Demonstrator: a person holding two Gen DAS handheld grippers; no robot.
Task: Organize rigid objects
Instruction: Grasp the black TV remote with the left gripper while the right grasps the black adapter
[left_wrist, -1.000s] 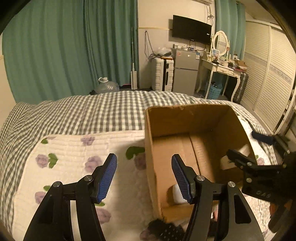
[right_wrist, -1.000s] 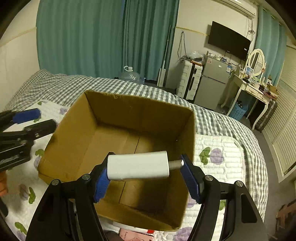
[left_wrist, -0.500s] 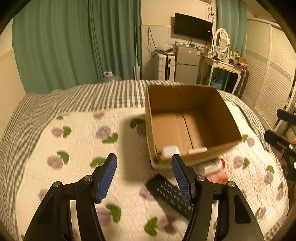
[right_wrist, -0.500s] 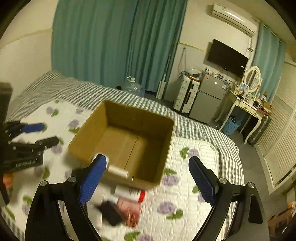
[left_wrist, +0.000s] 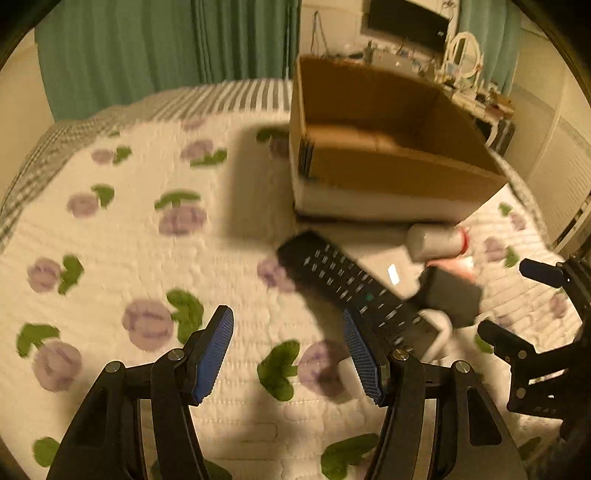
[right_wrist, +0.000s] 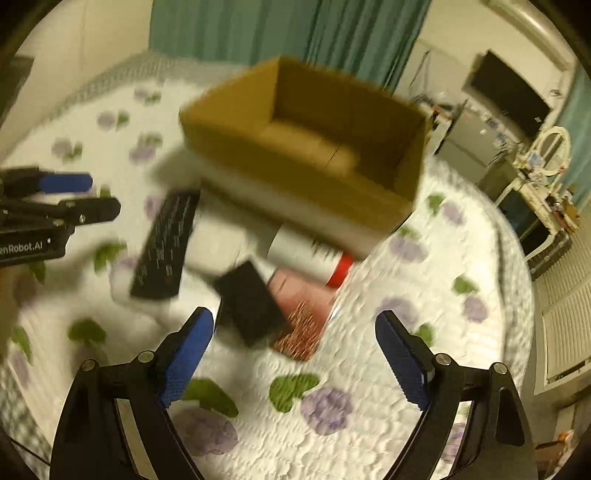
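Two grippers hang over the quilt (left_wrist: 147, 236), both tilted steeply down at the bedding, and both pictures are smeared with motion blur. The left gripper (left_wrist: 288, 350) has its blue pads spread about halfway with only flowered quilt between them; the near end of the black remote (left_wrist: 351, 284) passes just behind its right-hand pad, and I cannot tell whether they touch. The right gripper (right_wrist: 295, 354) stands wide apart, its jaws have just been closing a little, and nothing is between them: the small black box (right_wrist: 251, 306) sits just ahead of its left-hand pad, apart from it.

The loose things lie in a cluster on the quilt in front of the cardboard box (left_wrist: 388, 170). The remote lies at a slant, one end toward the box's near corner. A white bottle (right_wrist: 303, 251) with a red cap lies on its side against the foot of the cardboard box. A pink packet (right_wrist: 303, 306) lies flat below the bottle, the black box partly over its left edge. From the left camera the right gripper (left_wrist: 517, 306) shows at the far right edge, near the black box (left_wrist: 450, 295). From the right camera the left gripper (right_wrist: 77, 195) reaches in from the left, beside the remote (right_wrist: 166, 243). The cardboard box (right_wrist: 295, 147) stands upright with its top open; what it holds is too blurred to make out.
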